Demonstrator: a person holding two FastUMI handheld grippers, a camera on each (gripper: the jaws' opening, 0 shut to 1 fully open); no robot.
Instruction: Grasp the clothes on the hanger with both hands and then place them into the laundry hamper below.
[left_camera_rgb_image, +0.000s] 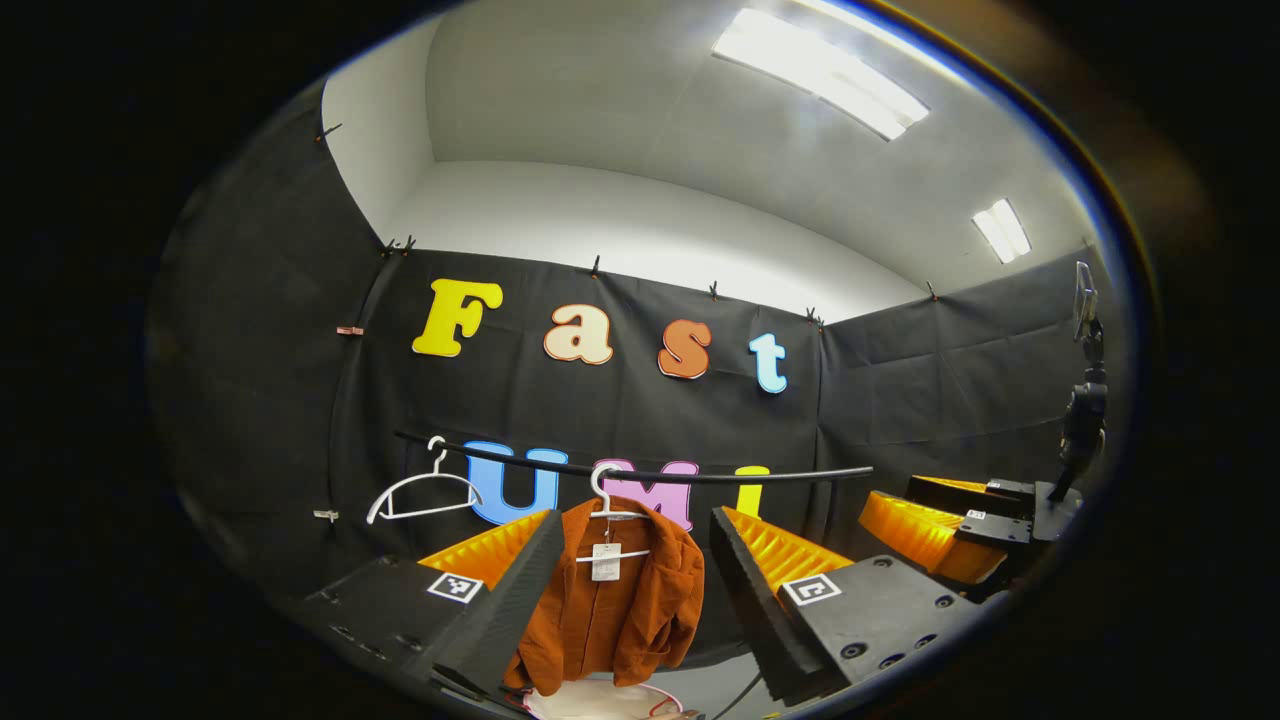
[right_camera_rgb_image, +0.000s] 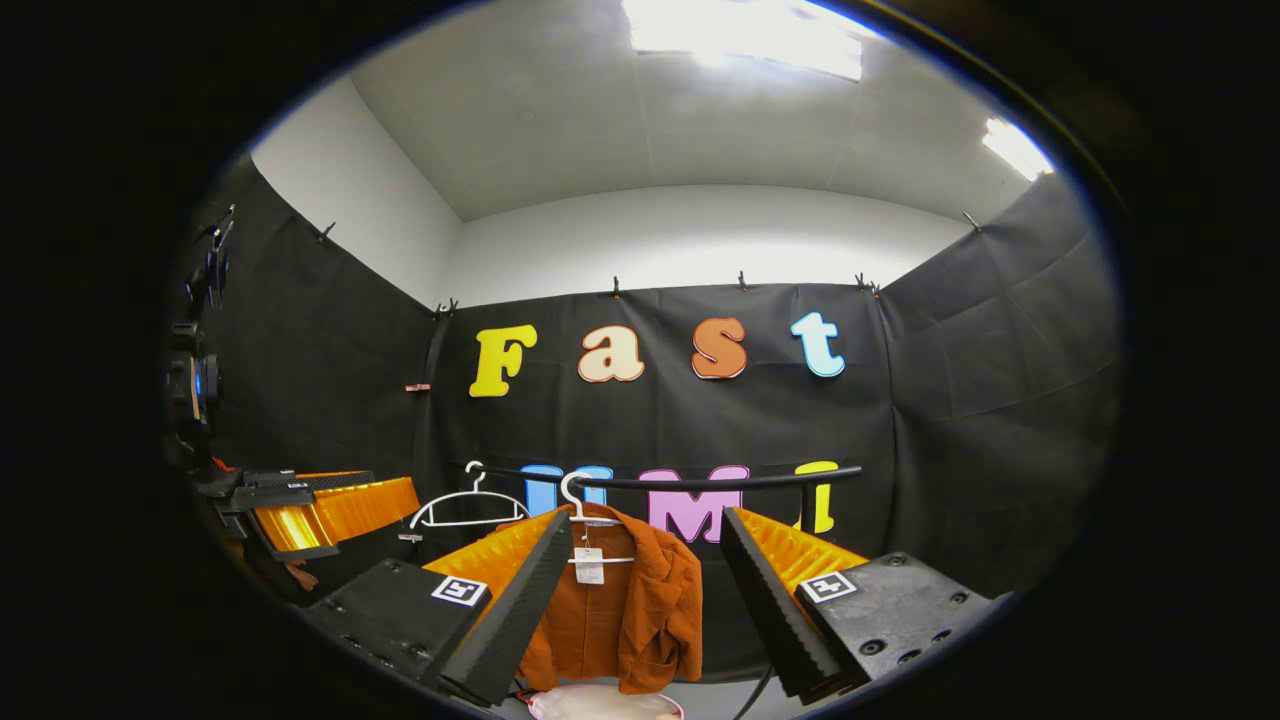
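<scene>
Rust jacket (left_camera_rgb_image: 610, 600) (on hanger (left_camera_rgb_image: 610, 510)), seemingly untouched

Rail (right_camera_rgb_image: 690, 483): running across in front of the booth's back wall.
Jacket (right_camera_rgb_image: 625, 595): hanging on a hanger (right_camera_rgb_image: 585, 510) near the rail's middle.
Empty hanger (right_camera_rgb_image: 465, 505): hanging left of the jacket, apart from it.
Hamper (right_camera_rgb_image: 605, 703): sitting below the jacket; only its rim is showing.
Left gripper (left_camera_rgb_image: 635, 590): hanging before the jacket, jaws apart.
Right gripper (right_camera_rgb_image: 645, 600): hanging likewise, apart from the jacket.

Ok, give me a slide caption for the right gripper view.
Open right gripper faces a rust-orange jacket hanging from the rail, beside an empty hanger.
</scene>
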